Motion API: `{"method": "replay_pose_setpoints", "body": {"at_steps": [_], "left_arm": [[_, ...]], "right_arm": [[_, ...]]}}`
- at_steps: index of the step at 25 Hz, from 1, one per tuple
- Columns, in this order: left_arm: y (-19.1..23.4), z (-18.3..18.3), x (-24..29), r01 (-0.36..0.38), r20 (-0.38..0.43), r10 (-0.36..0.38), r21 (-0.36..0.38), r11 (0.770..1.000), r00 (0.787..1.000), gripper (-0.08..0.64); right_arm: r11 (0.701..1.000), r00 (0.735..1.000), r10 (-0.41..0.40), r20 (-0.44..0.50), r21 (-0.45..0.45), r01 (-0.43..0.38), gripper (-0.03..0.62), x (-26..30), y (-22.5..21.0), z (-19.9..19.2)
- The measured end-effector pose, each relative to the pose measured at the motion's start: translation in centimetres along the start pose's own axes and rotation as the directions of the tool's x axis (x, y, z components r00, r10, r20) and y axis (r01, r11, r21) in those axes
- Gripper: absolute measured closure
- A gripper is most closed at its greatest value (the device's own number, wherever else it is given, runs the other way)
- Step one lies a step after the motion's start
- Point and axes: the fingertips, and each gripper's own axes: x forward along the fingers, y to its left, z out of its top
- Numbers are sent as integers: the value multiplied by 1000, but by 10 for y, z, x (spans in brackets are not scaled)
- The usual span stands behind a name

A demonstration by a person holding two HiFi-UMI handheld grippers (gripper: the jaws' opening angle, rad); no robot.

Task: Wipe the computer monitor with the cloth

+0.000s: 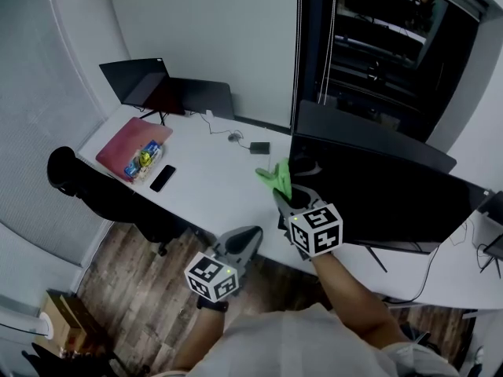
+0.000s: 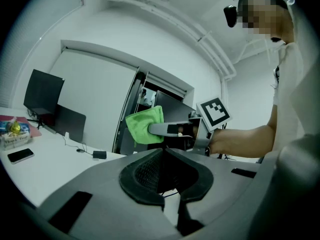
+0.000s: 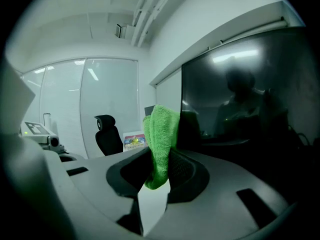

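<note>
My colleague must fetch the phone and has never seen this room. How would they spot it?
On the long white desk, go to the left end, in front of the smaller dark monitor. The phone lies flat beside the pink folder, near the desk's front edge: the only slim black slab.

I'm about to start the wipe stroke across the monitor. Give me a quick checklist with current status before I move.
1. Cloth clamped in the right gripper: ok.
2. Cloth sticks out past the jaws, enough to wipe with: ok.
3. Cloth touching the monitor: cannot tell; it sits at the screen's left edge.
4. Left gripper shut, empty, away from the monitor: ok.
5. Nothing in front of the screen: ok.
</note>
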Motion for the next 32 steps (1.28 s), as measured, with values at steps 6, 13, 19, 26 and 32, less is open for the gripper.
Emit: {"method": "replay_pose_setpoints", "body": {"at_steps": [6, 13, 19, 26, 32], "left_arm": [[4, -6, -5, -11, -12, 11, -7, 1000, 1000, 534], [9, -10, -9, -21, -21, 20, -16, 1000, 1000, 534], [12, -13, -8, -18, -30, 17, -18, 1000, 999, 534], [16, -15, -4, -11, -36, 10, -20, 1000, 999, 534], [20, -15, -1, -12, -40, 11, -22, 1000, 999, 534]], "right_arm": [[1000, 998, -1, -55, 2, 1, 522, 4, 4, -30], [1000, 991, -2, -130, 6, 3, 522, 12, 7, -66], [1000, 982, 4, -188, 13, -2, 522, 16, 9, -96], [1000, 965, 17, -262, 2, -18, 522, 23, 12, -129], [999, 946, 35, -321, -10, -41, 522, 26, 16, -152]]}}
